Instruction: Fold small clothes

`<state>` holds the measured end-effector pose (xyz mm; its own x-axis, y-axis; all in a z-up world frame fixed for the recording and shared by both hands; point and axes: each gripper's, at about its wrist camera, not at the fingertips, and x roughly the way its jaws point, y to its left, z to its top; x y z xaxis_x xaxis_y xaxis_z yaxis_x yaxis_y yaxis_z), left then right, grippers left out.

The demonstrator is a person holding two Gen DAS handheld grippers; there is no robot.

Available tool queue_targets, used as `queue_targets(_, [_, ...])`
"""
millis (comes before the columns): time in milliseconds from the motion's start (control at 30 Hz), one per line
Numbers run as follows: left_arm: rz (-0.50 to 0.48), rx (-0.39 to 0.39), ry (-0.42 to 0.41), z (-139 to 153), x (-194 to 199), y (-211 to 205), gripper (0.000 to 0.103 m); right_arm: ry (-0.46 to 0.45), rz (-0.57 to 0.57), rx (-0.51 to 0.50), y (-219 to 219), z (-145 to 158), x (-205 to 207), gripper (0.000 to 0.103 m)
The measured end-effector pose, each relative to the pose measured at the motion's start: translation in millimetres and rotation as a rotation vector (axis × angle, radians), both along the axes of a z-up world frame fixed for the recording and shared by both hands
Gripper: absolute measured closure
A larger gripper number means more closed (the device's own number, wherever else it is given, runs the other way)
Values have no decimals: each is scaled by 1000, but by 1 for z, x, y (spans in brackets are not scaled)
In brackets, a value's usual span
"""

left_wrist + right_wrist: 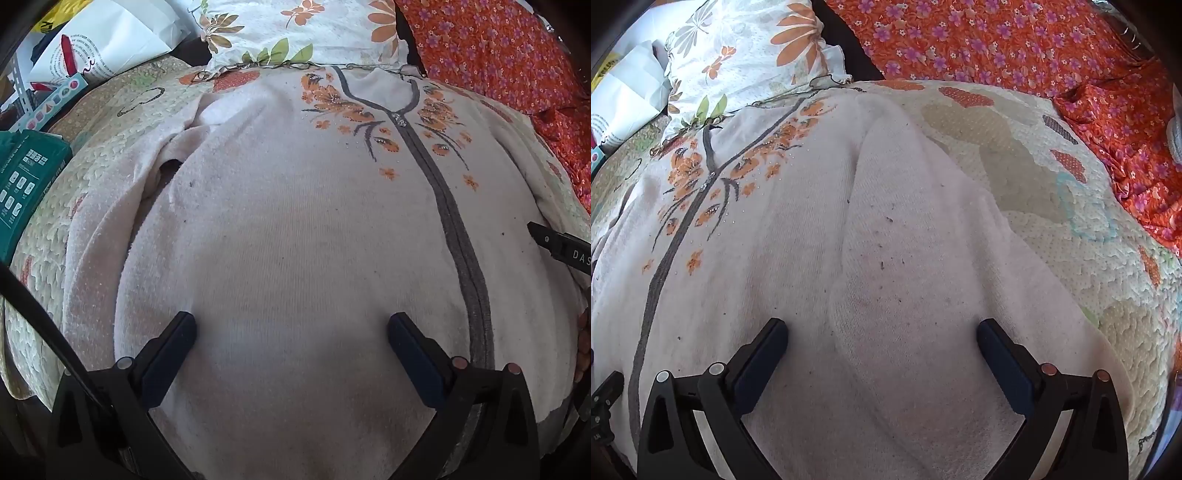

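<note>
A pale pink zip-front top [295, 229] with orange flower embroidery and a grey zipper band lies spread flat on a quilted bed cover [55, 236]. My left gripper [291, 332] is open and empty, low over the top's front panel. My right gripper [882, 332] is open and empty, low over the top's right sleeve [905, 236], which lies folded in along the body. The top also shows in the right wrist view [746, 251]. Part of the right gripper shows at the right edge of the left wrist view [561, 247].
A floral pillow [295, 33] lies behind the top's collar. Orange flowered fabric [1015, 44] lies at the back right. A green box [26, 184], a white bag [110, 40] and a strip of coloured shapes sit at the left. The quilt [1071, 221] extends right of the sleeve.
</note>
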<state>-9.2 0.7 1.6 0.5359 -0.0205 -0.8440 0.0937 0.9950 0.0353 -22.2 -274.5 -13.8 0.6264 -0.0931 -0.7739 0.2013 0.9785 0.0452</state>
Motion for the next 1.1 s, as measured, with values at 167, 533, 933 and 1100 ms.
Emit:
queue_targets(167, [-3,1,-7,0,-1,1,0,1,0,0,0,0,-1,0])
queue_targets(533, [-7,4,-14,0,-2,-1,0,2,1,-1,0,-1,-1,0])
queue_targets(933, [-3,9,-26,0,-3,-1,0,-1,1,1,1,-1,-1,0])
queue_targets(1100, [-3,9,-26,-1,-4,-2,0,-4,0,2,1,-1,-1,0])
